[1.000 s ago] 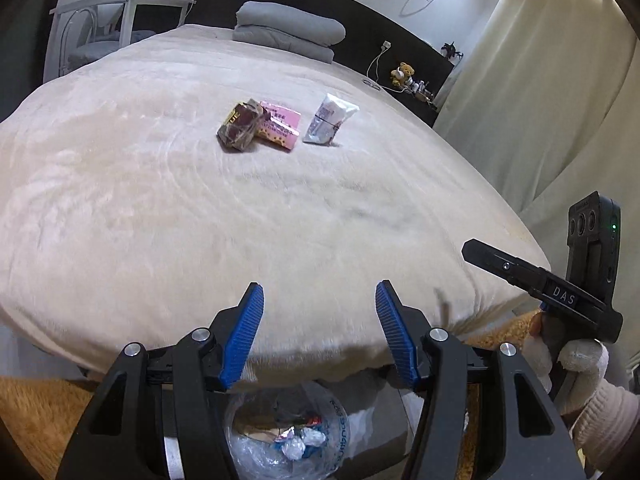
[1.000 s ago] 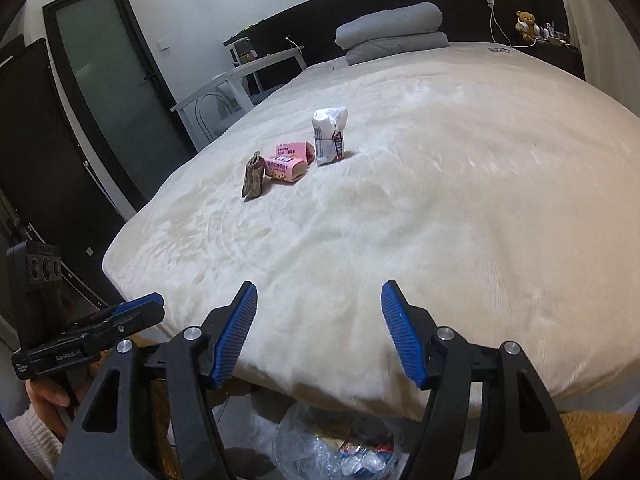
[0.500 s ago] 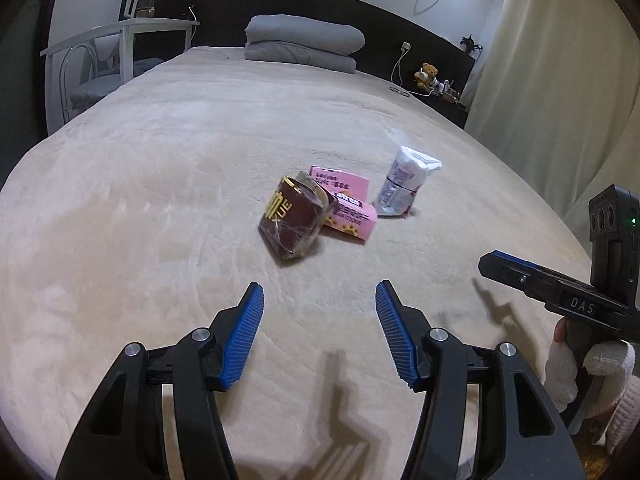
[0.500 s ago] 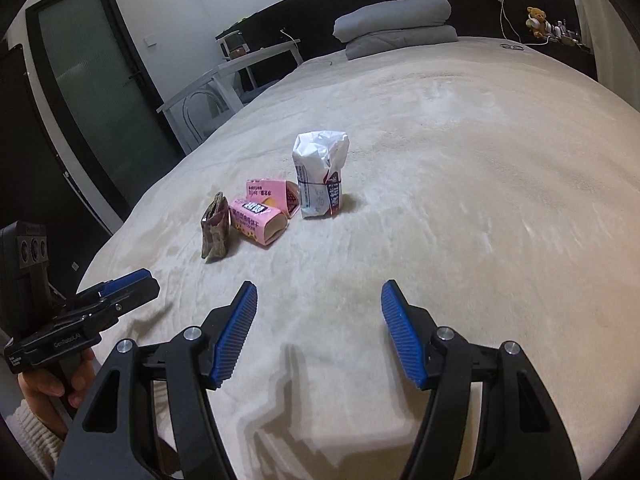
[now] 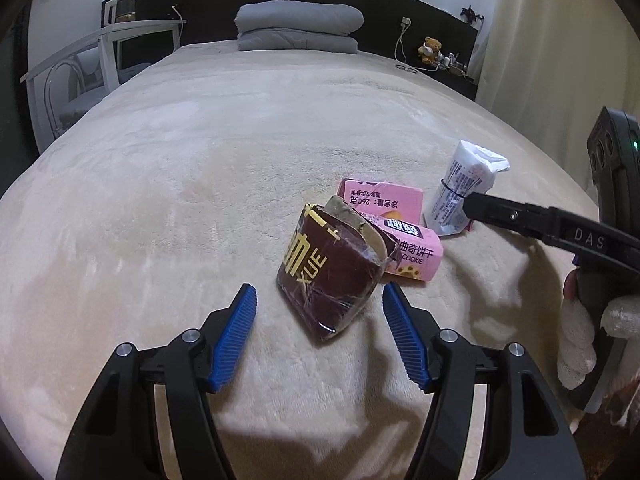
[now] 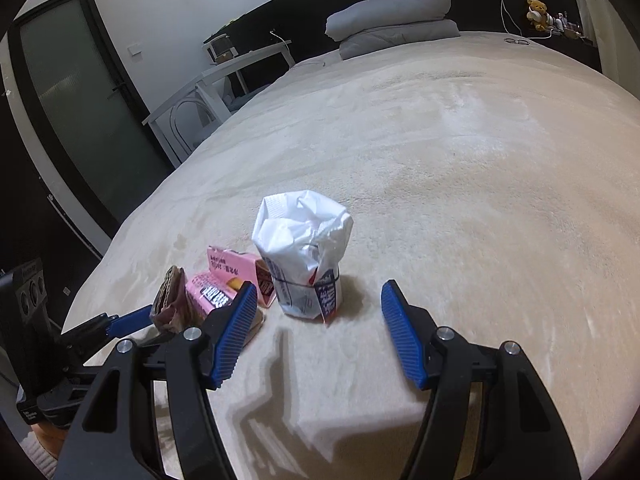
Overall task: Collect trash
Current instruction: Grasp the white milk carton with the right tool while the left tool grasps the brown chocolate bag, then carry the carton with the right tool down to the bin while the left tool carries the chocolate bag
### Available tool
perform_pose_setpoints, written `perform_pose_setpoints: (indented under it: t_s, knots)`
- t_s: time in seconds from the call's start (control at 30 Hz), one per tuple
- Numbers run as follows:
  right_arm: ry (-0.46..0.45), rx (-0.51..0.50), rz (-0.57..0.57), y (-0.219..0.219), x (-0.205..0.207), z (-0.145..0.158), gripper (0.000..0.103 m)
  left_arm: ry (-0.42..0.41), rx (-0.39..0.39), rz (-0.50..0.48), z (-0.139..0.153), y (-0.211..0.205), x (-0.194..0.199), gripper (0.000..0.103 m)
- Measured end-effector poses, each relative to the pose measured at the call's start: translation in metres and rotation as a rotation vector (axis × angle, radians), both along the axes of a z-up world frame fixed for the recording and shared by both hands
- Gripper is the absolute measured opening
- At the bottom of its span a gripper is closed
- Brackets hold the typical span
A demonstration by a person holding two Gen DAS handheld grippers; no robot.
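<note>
On the bed (image 5: 168, 184), covered by a beige plush blanket, three pieces of trash sit close together toward the near edge, well away from the folded grey pillows (image 5: 298, 28) at the headboard end. The brown packet (image 5: 332, 276) stands tilted on its edge and leans against the pink box (image 5: 400, 232), a cookie carton lying flat with its printed faces up; a second pink flap shows behind it. Just beyond the box stands the white bag (image 6: 304, 256), upright, crumpled at the top and cinched by a dark band around its middle. The left gripper (image 5: 318, 336) hovers just short of the brown packet, its blue pads set wide; its jaws have just been opening, and the packet's lower corner sits roughly in line with the gap, though neither pad touches it. The right gripper (image 6: 318, 334) faces the white bag, its jaws parted at a middling width and empty, the bag just ahead of the tips and apart from them. In the left wrist view the right gripper's black finger crosses in front of the white bag, and a gloved hand (image 5: 584, 332) grips its handle. A white desk (image 6: 224, 76) stands beside the bed, with a small teddy bear (image 5: 430, 48) at the far corner by the curtain.
</note>
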State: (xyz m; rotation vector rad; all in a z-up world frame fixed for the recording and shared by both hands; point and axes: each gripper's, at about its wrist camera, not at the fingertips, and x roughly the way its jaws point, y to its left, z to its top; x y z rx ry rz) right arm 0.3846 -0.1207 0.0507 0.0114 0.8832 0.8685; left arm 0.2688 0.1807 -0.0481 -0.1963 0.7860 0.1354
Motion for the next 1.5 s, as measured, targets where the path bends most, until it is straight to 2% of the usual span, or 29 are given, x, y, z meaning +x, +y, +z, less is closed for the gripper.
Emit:
perform_pose_setpoints:
  t_s: [0.13, 0.2, 0.27, 0.3, 0.73, 1.2, 1.5]
  knots:
    - [0.001, 0.010, 0.001, 0.013, 0.012, -0.003, 0.064, 0.013, -0.024, -0.019, -0.007, 0.009, 0.011, 0.064]
    - [0.012, 0.009, -0.001, 0.019, 0.019, -0.006, 0.056, -0.005, -0.053, -0.037, -0.006, 0.013, 0.015, 0.064]
    - [0.025, 0.007, 0.006, 0.024, 0.024, -0.010, 0.038, -0.018, -0.071, -0.049, -0.004, 0.015, 0.018, 0.064]
    - [0.028, 0.014, 0.010, 0.025, 0.024, -0.010, 0.038, -0.021, -0.074, -0.057, -0.004, 0.016, 0.020, 0.056]
    - [-0.015, 0.025, 0.019, 0.020, 0.010, 0.001, 0.037, -0.038, -0.045, -0.048, -0.002, 0.013, 0.012, 0.048]
    - [-0.058, 0.034, 0.019, 0.002, -0.004, 0.019, 0.036, -0.066, 0.008, -0.002, 0.013, 0.011, -0.003, 0.029]
    - [-0.081, 0.031, 0.017, -0.013, -0.020, 0.031, 0.036, -0.071, 0.028, -0.004, 0.026, 0.000, -0.011, 0.027]
